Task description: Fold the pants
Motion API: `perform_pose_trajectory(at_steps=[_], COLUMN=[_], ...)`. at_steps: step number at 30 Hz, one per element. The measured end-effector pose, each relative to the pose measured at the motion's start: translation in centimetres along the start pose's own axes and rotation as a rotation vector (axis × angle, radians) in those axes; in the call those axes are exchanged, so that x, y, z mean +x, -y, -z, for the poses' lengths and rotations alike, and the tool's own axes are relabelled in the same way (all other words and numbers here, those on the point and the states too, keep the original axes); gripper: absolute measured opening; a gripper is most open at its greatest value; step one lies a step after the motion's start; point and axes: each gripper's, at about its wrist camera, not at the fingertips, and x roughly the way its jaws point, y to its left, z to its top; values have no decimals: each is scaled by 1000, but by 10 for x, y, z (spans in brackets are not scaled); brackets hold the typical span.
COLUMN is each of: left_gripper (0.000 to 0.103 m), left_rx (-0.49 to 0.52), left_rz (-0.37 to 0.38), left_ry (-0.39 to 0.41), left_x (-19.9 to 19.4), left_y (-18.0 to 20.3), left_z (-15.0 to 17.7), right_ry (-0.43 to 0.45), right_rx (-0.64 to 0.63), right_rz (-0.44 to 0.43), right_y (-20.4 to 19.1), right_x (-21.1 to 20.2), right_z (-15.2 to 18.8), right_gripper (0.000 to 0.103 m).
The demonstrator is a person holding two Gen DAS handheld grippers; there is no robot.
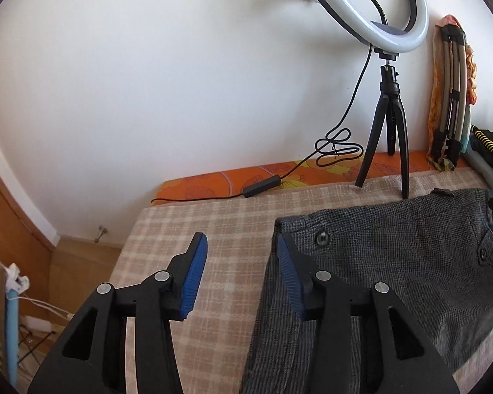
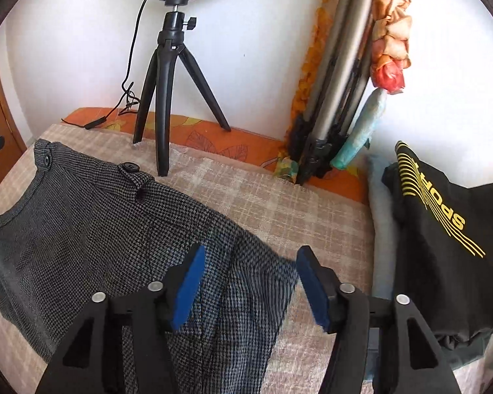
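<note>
Grey houndstooth pants (image 1: 394,262) lie folded on the checked bed cover (image 1: 194,229), waistband with buttons toward the wall. My left gripper (image 1: 241,249) hovers open over the pants' left edge: its right finger is above the cloth, its left finger above the bare cover, and nothing is pinched. In the right wrist view the same pants (image 2: 115,223) spread to the left and centre. My right gripper (image 2: 249,256) stands open above the pants' right edge, with the cloth lying loose below its blue pads (image 2: 187,292).
A ring light on a black tripod (image 1: 386,131) stands at the far side of the bed by the wall, its cable (image 1: 332,151) trailing left. A folded tripod (image 2: 335,98) leans in the corner. A black garment with yellow print (image 2: 443,236) lies at the right.
</note>
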Motion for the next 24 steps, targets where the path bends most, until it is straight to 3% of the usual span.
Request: perform_pose_trajectory(at_steps=[2, 7, 12, 13, 14, 15, 17, 19, 22, 24], left_gripper=[54, 54, 54, 53, 38, 28, 24, 24, 30, 42], left_rx=[-34, -176, -234, -252, -263, -265, -222, -98, -23, -25], left_rz=[56, 191, 221, 233, 239, 231, 160, 2, -22, -40], left_ry=[-27, -141, -213, -218, -218, -221, -214, -208, -152, -90], left_x=[-9, -10, 2, 3, 4, 6, 5, 7, -2, -19], left_y=[-13, -30, -21, -20, -18, -14, -11, -1, 1, -4], left_z=[19, 67, 95, 98, 100, 100, 102, 105, 106, 103], right_ry=[2, -31, -110, -121, -126, -130, -137, -143, -135, -134], right_rx=[38, 136, 252, 264, 273, 283, 307, 326, 331, 334], right_rz=[-15, -81, -183, -183, -183, -191, -196, -216, -221, -228], right_y=[8, 24, 30, 28, 26, 24, 22, 20, 19, 18], right_x=[-14, -38, -36, -33, -30, -27, -21, -17, -17, -17], right_z=[15, 68, 107, 110, 113, 114, 115, 113, 111, 110], right_gripper=[79, 86, 86, 86, 86, 86, 85, 85, 85, 85])
